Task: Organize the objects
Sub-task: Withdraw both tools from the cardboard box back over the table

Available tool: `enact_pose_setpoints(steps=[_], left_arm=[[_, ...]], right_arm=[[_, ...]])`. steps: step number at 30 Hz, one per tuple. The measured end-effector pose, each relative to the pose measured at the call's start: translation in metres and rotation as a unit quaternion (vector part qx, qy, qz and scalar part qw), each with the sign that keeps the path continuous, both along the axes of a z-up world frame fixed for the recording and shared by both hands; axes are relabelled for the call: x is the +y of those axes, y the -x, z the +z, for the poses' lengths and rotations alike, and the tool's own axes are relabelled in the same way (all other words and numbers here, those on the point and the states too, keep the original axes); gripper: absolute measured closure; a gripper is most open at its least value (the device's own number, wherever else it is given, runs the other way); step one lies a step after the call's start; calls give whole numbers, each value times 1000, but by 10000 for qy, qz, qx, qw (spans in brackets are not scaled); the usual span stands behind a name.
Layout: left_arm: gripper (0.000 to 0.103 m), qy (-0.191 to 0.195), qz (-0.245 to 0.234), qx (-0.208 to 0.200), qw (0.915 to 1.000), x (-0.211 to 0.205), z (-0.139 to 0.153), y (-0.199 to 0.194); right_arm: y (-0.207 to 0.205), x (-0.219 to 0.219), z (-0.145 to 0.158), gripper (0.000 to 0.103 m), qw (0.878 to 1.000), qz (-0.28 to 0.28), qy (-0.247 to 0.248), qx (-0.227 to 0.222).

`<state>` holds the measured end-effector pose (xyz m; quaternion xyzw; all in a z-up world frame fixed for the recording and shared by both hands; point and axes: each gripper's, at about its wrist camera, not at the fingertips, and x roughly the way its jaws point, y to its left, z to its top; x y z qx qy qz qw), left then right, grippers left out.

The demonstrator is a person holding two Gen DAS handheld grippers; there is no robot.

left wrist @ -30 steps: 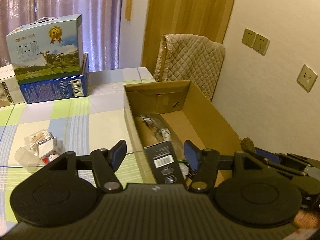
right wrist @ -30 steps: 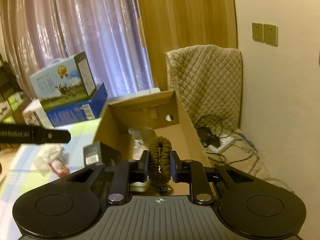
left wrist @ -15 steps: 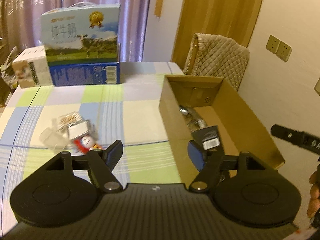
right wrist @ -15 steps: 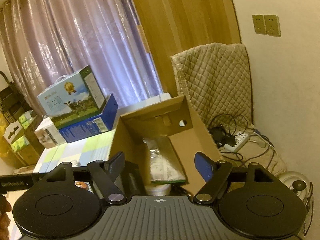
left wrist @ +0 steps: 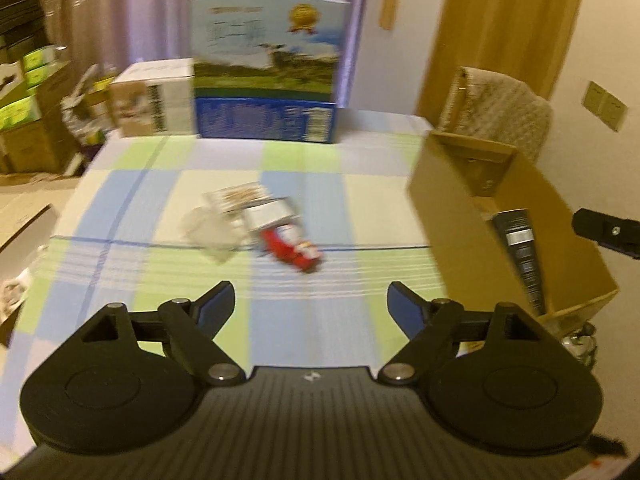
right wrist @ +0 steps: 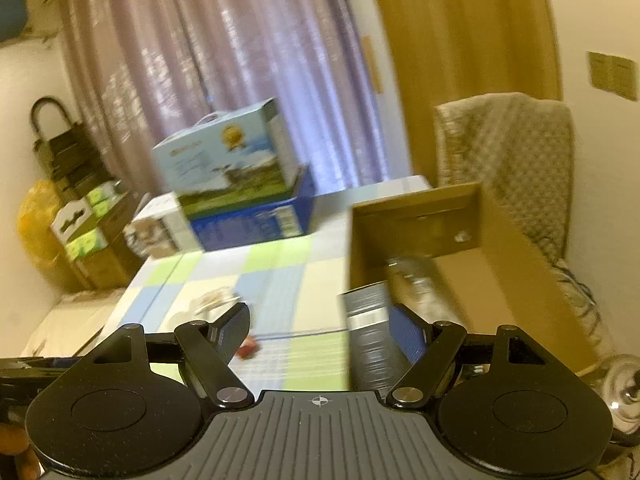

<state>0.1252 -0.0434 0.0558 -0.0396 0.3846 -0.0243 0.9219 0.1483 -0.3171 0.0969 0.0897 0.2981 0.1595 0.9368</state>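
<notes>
A milk carton box (left wrist: 266,44) stands on a blue box (left wrist: 266,119) before purple curtains (right wrist: 224,60).

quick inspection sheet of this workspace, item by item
surface: table under a checked green, blue and cream cloth
job's things: open cardboard box at the right edge, dark packet inside; small pile with a red item mid-table
clutter: stacked printed cartons at the far edge
grippers: left hand-held gripper and right hand-held gripper open, empty
cables: nothing seen
surroundings: curtain, quilt-covered chair
</notes>
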Motion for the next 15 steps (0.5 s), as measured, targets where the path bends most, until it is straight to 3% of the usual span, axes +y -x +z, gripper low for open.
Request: enact_pose_setpoints(steps=[8,15], left_arm=[[16,-190,625,52,9979,75,-11,12],[11,-364,624,47,9974,110,-35,-5]], right_arm=[[-5,63,-23,29,9980,577,247,103],[-27,106,-59,29,9939,933,522,273]])
